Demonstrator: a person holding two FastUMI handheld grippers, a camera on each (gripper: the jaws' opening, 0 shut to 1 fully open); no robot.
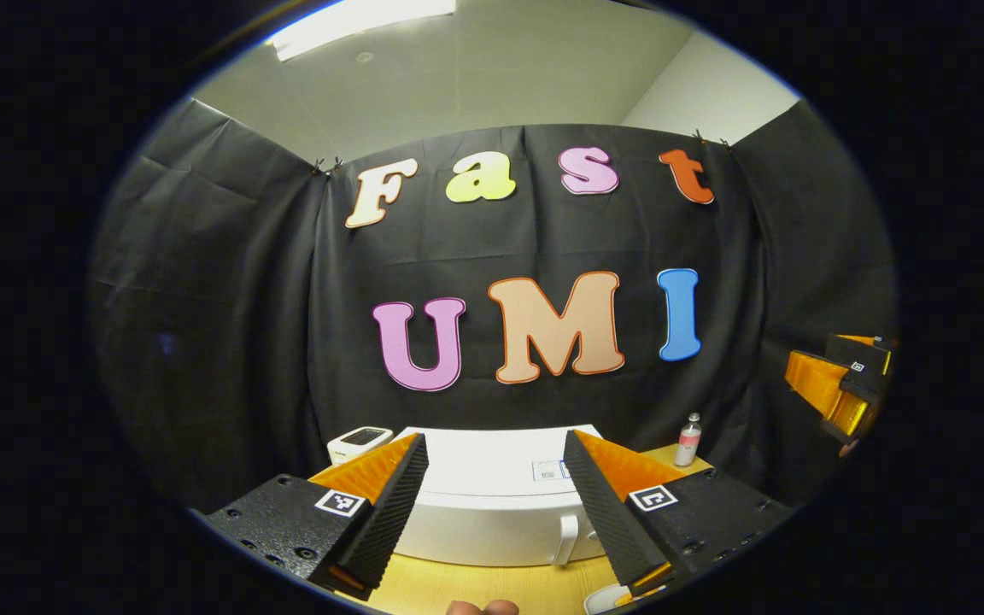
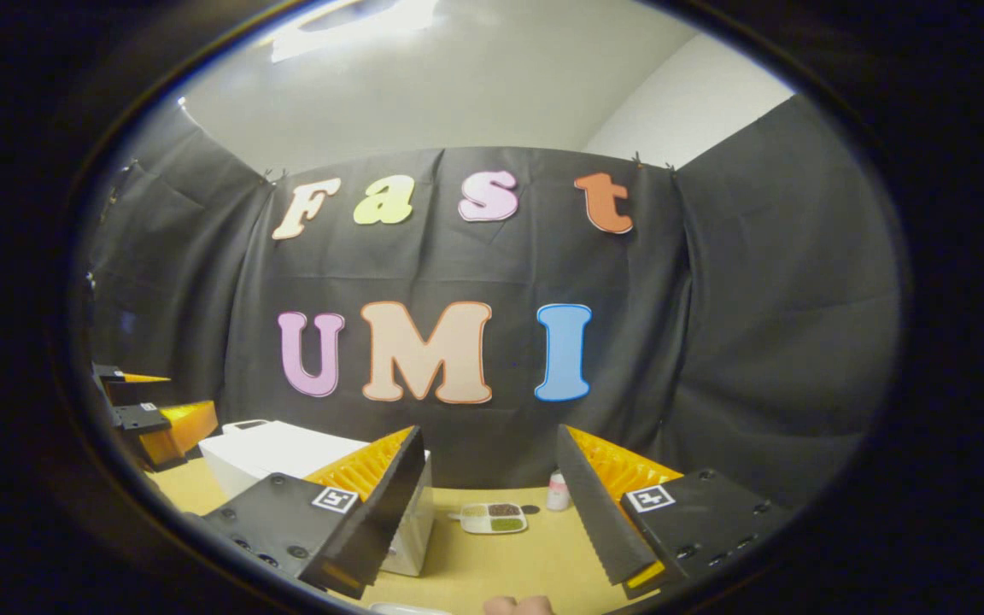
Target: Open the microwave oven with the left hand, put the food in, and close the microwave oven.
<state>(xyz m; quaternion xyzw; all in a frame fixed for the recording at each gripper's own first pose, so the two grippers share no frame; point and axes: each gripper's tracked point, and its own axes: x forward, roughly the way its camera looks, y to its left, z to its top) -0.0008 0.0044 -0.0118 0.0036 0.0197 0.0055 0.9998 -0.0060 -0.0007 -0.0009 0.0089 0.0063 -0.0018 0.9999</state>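
**White microwave oven, door shut, on a pale wooden table: both grippers standing open and empty**

White casing, closed: the microwave oven (image 1: 492, 504) is sitting on the wooden table (image 1: 475, 589), straight ahead in the left gripper view, with its white door handle (image 1: 567, 540) standing upright at the right of the front face. The right gripper view is showing the same oven (image 2: 287, 457) off to the left, partly behind that gripper's near finger.

Left gripper (image 1: 496, 504): its two fingers are standing spread wide apart, framing the oven between them, and are gripping nothing. It is hovering short of the oven, touching neither the door nor the handle. It is also appearing at the left edge of the right gripper view (image 2: 155, 423), just beside the oven's far side.

Right gripper (image 2: 488, 504): its jaws are likewise gaping wide and carrying nothing. It is also showing at the right edge of the left gripper view (image 1: 838, 389), raised and well apart from the oven.

Food: a small white divided tray (image 2: 494, 517) holding dark and green portions is lying on the table to the right of the oven, between the right gripper's fingers in its own view and farther off.

Other items: a small bottle (image 1: 688, 440) is standing near the cloth wall, right of the oven and just beside the tray (image 2: 557, 491). A small white device (image 1: 360, 442) is resting behind the oven's left corner.
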